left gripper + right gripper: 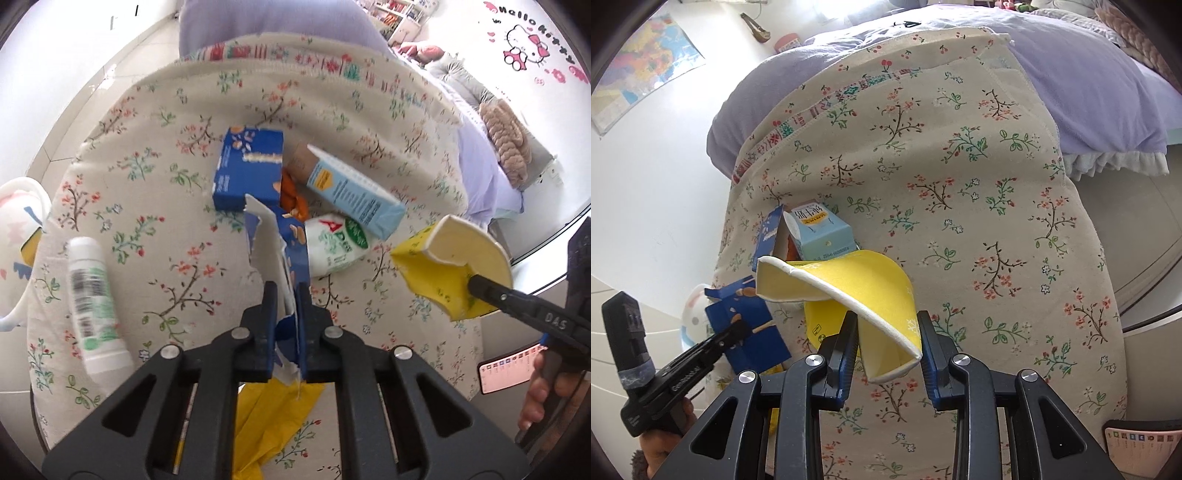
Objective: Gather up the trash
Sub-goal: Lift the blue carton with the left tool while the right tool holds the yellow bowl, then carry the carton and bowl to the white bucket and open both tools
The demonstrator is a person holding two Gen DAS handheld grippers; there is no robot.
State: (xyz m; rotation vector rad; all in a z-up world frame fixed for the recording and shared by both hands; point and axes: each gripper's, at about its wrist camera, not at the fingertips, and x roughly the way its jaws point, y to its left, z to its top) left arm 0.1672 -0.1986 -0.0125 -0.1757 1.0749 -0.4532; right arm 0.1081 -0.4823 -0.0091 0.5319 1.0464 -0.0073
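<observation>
My left gripper (286, 295) is shut on a torn blue snack box (284, 236) and holds it above the floral cloth (155, 155); it also shows in the right wrist view (750, 332). My right gripper (888, 325) is shut on a crushed yellow paper cup (857, 291), seen from the left wrist view (454, 258) held off the cloth. On the cloth lie another blue box (251, 166), a light blue carton (354, 192), a white and green cup (336, 243), an orange wrapper (291, 195) and a white tube (92, 299).
A yellow bag (273, 417) lies under my left gripper. A white patterned bin (18, 229) stands at the left. A phone (509, 373) lies at the cloth's right edge. A purple bedspread (1089, 85) is beyond the cloth.
</observation>
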